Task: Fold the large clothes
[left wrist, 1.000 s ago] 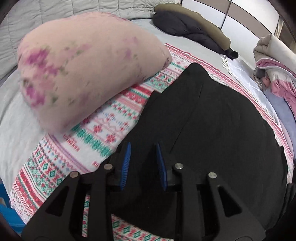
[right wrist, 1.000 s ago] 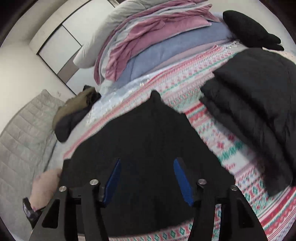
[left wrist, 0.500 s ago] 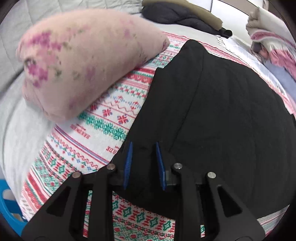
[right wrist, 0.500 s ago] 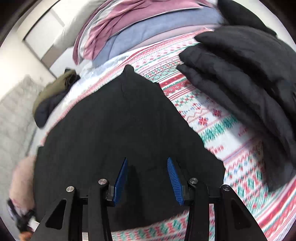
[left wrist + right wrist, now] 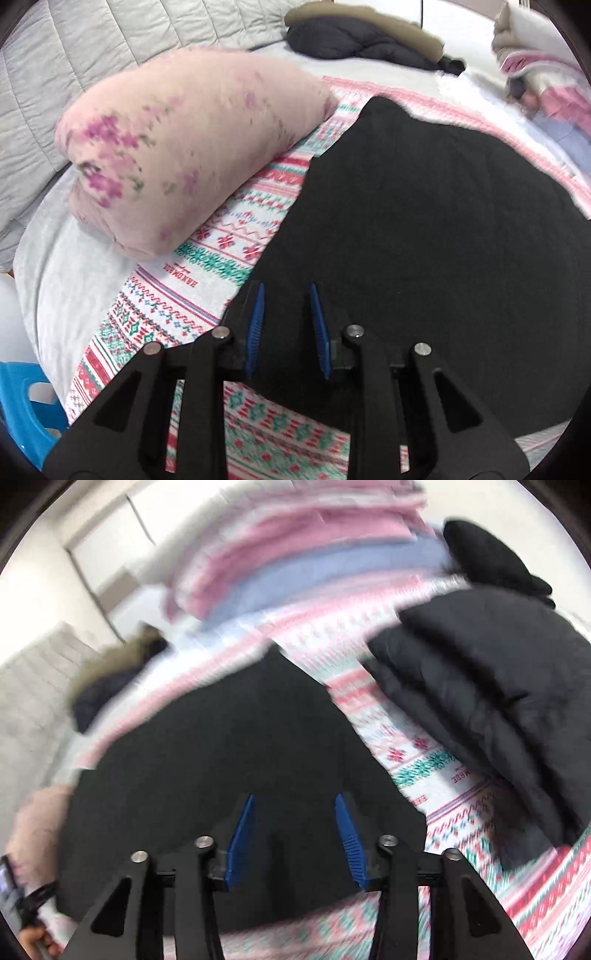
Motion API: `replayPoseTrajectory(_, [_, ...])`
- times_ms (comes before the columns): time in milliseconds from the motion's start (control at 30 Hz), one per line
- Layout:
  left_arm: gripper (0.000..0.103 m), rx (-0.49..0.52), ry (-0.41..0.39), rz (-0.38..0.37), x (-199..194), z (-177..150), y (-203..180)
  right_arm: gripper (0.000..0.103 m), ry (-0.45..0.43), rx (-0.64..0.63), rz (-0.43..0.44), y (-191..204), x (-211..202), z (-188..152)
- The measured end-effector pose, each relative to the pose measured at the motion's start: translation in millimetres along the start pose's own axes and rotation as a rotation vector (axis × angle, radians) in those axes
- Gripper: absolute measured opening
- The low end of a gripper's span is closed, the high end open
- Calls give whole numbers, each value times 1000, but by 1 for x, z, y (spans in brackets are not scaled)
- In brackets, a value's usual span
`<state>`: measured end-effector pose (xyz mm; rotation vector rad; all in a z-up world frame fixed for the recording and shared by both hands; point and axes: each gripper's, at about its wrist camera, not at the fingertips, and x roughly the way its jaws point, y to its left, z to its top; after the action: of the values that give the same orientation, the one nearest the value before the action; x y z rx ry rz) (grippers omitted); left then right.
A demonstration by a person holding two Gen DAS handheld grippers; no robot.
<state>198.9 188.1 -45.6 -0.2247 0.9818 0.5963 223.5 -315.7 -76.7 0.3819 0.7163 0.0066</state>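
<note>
Patterned blanket (image 5: 207,291) beside black garment (image 5: 424,221) reads "HANDMADE" in red

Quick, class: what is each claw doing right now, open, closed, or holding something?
Left claw: narrowly open over the black garment, gripping nothing visible.
Right claw: open, jaws just widened, over the same garment, nothing pinched.
</note>
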Motion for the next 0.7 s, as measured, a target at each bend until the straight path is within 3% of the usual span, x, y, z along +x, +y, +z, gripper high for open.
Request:
replayPoseTrajectory(67, [28, -17, -21, -33, -18, -1, -3, 71, -6, -4, 29, 5, -16, -6])
replayPoseTrajectory(133, [30, -6, -46, -75, -37, -7, -12, 71, 31, -18, 7, 8, -12, -9])
replayPoseTrajectory(200, [39, 40, -45, -152, -52, -18, -30, 71, 111, -6, -42, 6, 5, -14])
replayPoseTrajectory(267, [41, 100, -17, -250, -63, -32, -52, 71, 208, 27, -75, 1, 21, -19])
replayPoseTrajectory(367, [41, 200, 7, -337, -75, -53, -83, 71, 195, 50, -93, -4, 16, -16])
replayPoseTrajectory(500, [41, 291, -4, -312, -78, -66, -109, 71, 133, 37, -177, -15, 11, -14])
replayPoseTrajectory(567, [41, 270, 62, -312, -63, -65, -111, 70, 252, 71, -176, -33, 47, -18])
replayPoseTrajectory(600, [41, 254, 80, -323, -58, -64, -108, 71, 326, 115, -134, -43, 66, -24])
replayPoseTrajectory(700, [41, 202, 100, -336, -52, -55, -100, 71, 318, 108, -113, -45, 71, -23])
